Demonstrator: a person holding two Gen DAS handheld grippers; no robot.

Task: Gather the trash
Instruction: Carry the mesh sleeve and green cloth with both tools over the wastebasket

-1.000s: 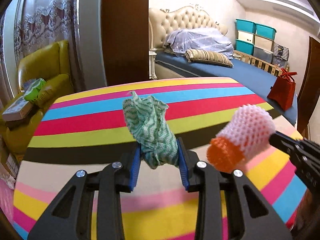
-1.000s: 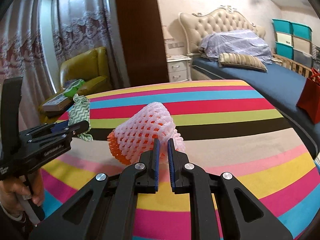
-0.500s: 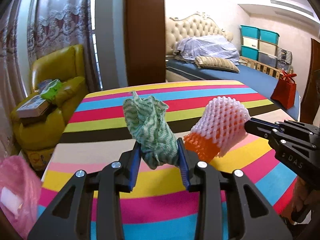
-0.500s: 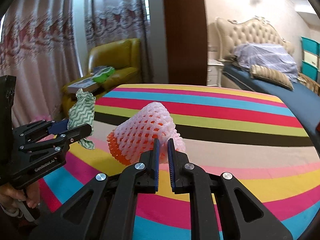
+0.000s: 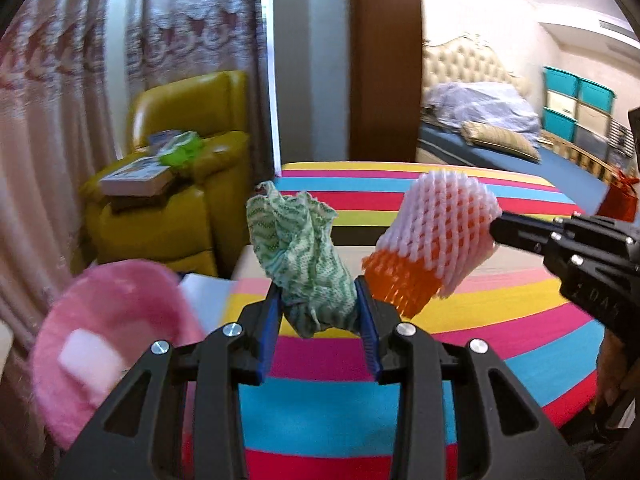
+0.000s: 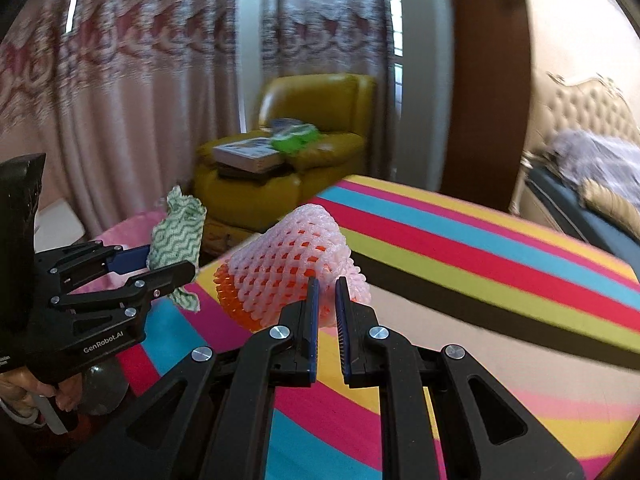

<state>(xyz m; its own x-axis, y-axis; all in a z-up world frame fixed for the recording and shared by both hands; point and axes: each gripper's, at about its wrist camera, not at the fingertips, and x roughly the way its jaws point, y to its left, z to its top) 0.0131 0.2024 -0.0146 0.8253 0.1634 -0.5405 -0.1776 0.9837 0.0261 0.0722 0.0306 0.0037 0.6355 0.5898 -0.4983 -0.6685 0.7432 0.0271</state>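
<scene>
Tongs are swinging left off the striped worktop [image 5: 500, 312]: your left tongs [image 5: 318, 312] gripping the green cloth [image 5: 300, 252], right tongs [image 6: 328, 312] gripping the foam net [image 6: 292, 264], nearing the pink bin [image 5: 100, 328].

The left gripper [image 5: 318, 312] has its jaws clamped on a crumpled green-patterned cloth [image 5: 300, 256] above the striped desk [image 5: 500, 320]. At about two o'clock from it, the right gripper [image 5: 496, 230] pinches a pink foam net [image 5: 444, 232] (an orange one nested inside). A pink bag [image 5: 108, 312] gapes at eight o'clock, off the desk's edge.
</scene>
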